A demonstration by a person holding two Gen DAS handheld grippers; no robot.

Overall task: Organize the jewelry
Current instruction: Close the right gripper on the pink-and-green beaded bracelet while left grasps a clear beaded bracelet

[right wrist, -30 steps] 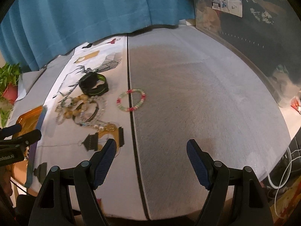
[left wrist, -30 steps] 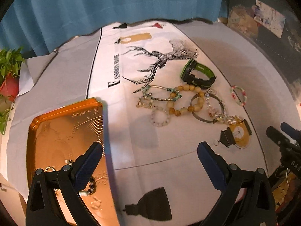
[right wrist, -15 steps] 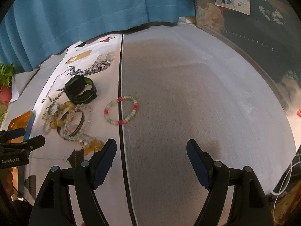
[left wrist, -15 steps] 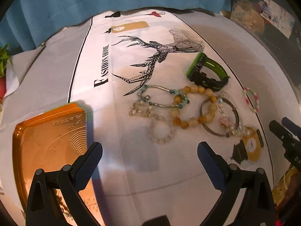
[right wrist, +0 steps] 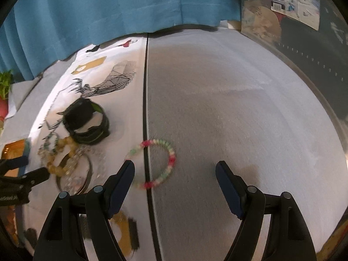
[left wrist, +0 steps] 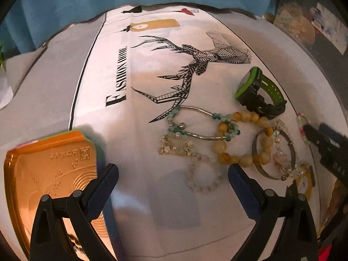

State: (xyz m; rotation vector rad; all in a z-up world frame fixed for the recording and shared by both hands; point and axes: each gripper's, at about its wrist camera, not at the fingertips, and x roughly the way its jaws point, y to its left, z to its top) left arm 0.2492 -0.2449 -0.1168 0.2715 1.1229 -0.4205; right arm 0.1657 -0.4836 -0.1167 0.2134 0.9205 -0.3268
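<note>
A heap of jewelry lies on the printed cloth: a clear bead bracelet (left wrist: 204, 177), an amber bead bracelet (left wrist: 241, 140), a metal bangle (left wrist: 274, 152) and a black-and-green watch (left wrist: 260, 93). My left gripper (left wrist: 173, 183) hangs open just above the clear bead bracelet, nothing between its fingers. An orange tray (left wrist: 43, 174) sits at lower left. A pink-and-green bead bracelet (right wrist: 157, 163) lies across the cloth's black seam, apart from the heap. My right gripper (right wrist: 175, 180) is open right over it, the left fingertip (right wrist: 125, 174) near its edge.
A blue curtain (right wrist: 108, 10) hangs behind the table. Grey cloth (right wrist: 239, 119) covers the right half. A potted plant (right wrist: 5, 87) stands at the far left. Dark clutter with papers (right wrist: 293, 2) lines the right side. The right gripper's tip (left wrist: 326, 145) shows at the left view's right edge.
Both grippers have moved forward and down toward the jewelry. The heap now sits close under the left gripper, the tray has slid off to the left, and the pink-and-green bracelet lies between the right fingers.
</note>
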